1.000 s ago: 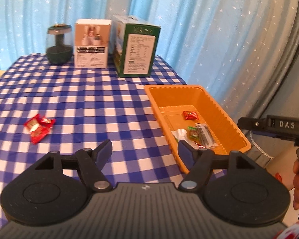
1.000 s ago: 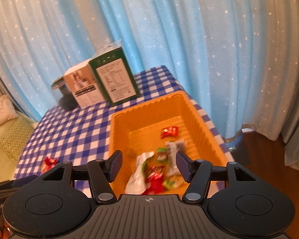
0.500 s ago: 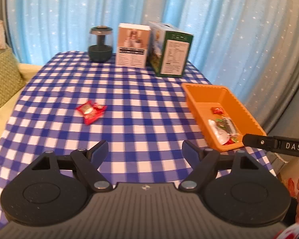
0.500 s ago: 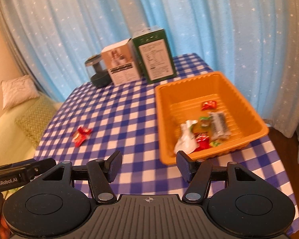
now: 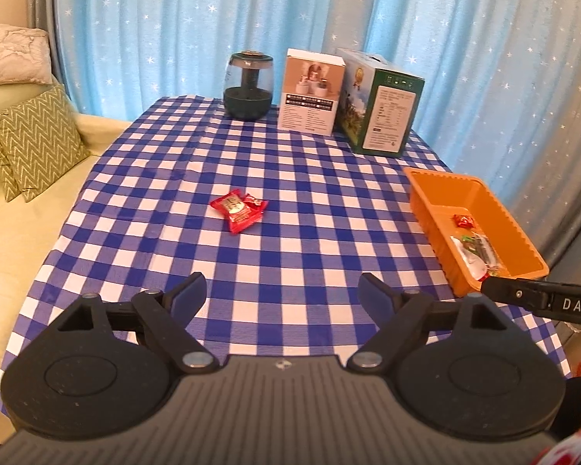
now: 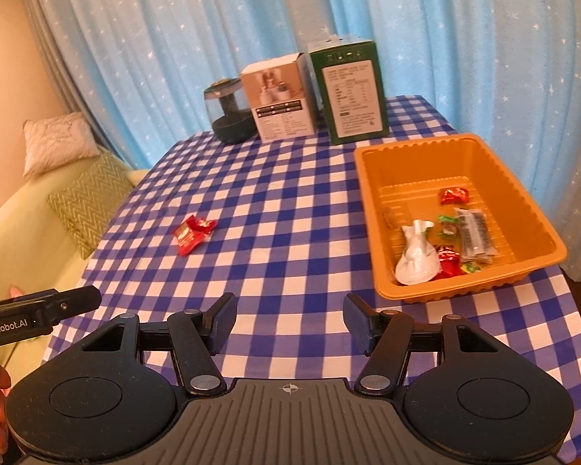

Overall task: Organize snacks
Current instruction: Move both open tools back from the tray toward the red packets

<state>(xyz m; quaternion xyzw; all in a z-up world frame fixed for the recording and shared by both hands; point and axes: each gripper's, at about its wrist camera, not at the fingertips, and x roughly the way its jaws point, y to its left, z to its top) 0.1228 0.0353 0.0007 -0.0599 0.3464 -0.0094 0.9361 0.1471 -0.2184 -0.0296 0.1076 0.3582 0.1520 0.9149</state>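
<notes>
Two red snack packets (image 5: 239, 209) (image 6: 193, 233) lie together on the blue checked tablecloth, left of centre. An orange tray (image 5: 519, 228) (image 6: 372, 209) stands at the right side and holds several wrapped snacks, among them a white pouch (image 6: 416, 254) and a red candy (image 6: 454, 195). My left gripper (image 5: 281, 294) hovers over the near edge of the table, its jaws opening with nothing between them. My right gripper (image 6: 290, 319) is open and empty too, near the front edge, with the tray ahead to its right.
At the back stand a dark glass jar (image 5: 248, 87), a white box (image 5: 311, 97) and a green box (image 5: 383, 110). Blue starred curtains hang behind. A pale sofa with cushions (image 5: 31, 143) sits left of the table. A hand shows at the right wrist view's lower left corner.
Both grippers pulled back from the tray toward the near edge, so the whole table shows now. The left jaws spread wider. The red packets still lie where they were.
</notes>
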